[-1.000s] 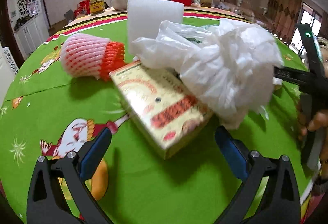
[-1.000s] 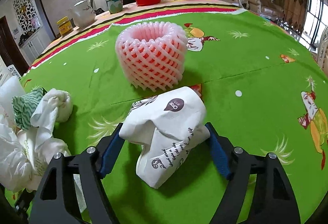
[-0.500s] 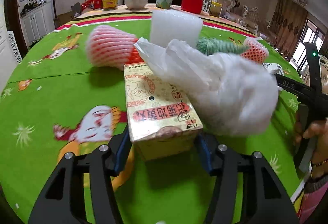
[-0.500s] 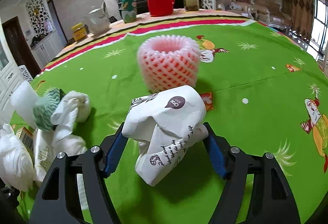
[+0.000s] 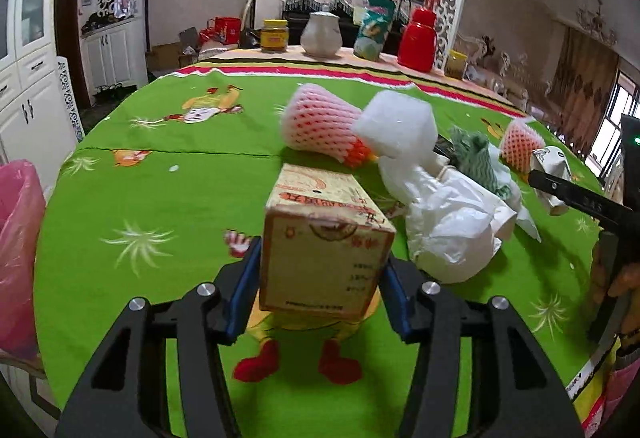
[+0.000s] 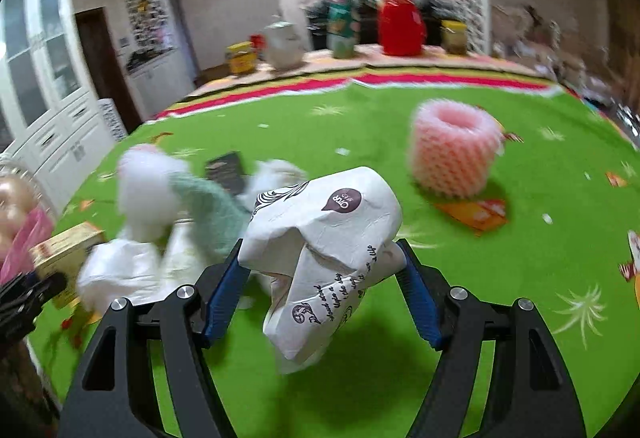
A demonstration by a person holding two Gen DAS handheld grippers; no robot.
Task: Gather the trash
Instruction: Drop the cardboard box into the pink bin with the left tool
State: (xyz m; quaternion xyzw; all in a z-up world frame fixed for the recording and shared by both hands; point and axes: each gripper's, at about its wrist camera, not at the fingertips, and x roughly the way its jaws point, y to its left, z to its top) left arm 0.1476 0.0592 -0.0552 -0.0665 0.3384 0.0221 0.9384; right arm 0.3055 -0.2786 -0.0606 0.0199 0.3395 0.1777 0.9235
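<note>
Trash lies scattered over the counter [image 5: 168,197], which wears a green cartoon-print cloth, and we hold two pieces of it. Our left claw [image 5: 318,280] is clamped on a yellow cardboard box [image 5: 324,246], its blue pads pressed against the box's two sides; the box is lifted above the cloth, its end face turned toward the camera. Just beyond the box, to its right, sits a crumpled white plastic bag [image 5: 452,226], and touching that a green foam net [image 5: 476,157] and a white foam block [image 5: 396,125]. A pink foam fruit net [image 5: 320,125] lies on its side beside the block, with an orange net poking from its end. At the left edge of the left wrist view we see a pink bin liner [image 5: 18,254], off the counter's rim.

Our right claw [image 6: 322,278] grips a crumpled white paper bag [image 6: 324,254] with dark printed lettering, pinched between both pads and hanging clear of the cloth. A second pink foam net [image 6: 454,153] stands upright on the counter further off, well apart from the paper bag, with a flat orange wrapper [image 6: 474,213] just beside its base. The right wrist view is blurred, so the pile at its left shows only roughly. A red thermos [image 5: 416,41], a white teapot [image 5: 321,35] and a yellow jar [image 5: 274,35] stand along the far edge.
</note>
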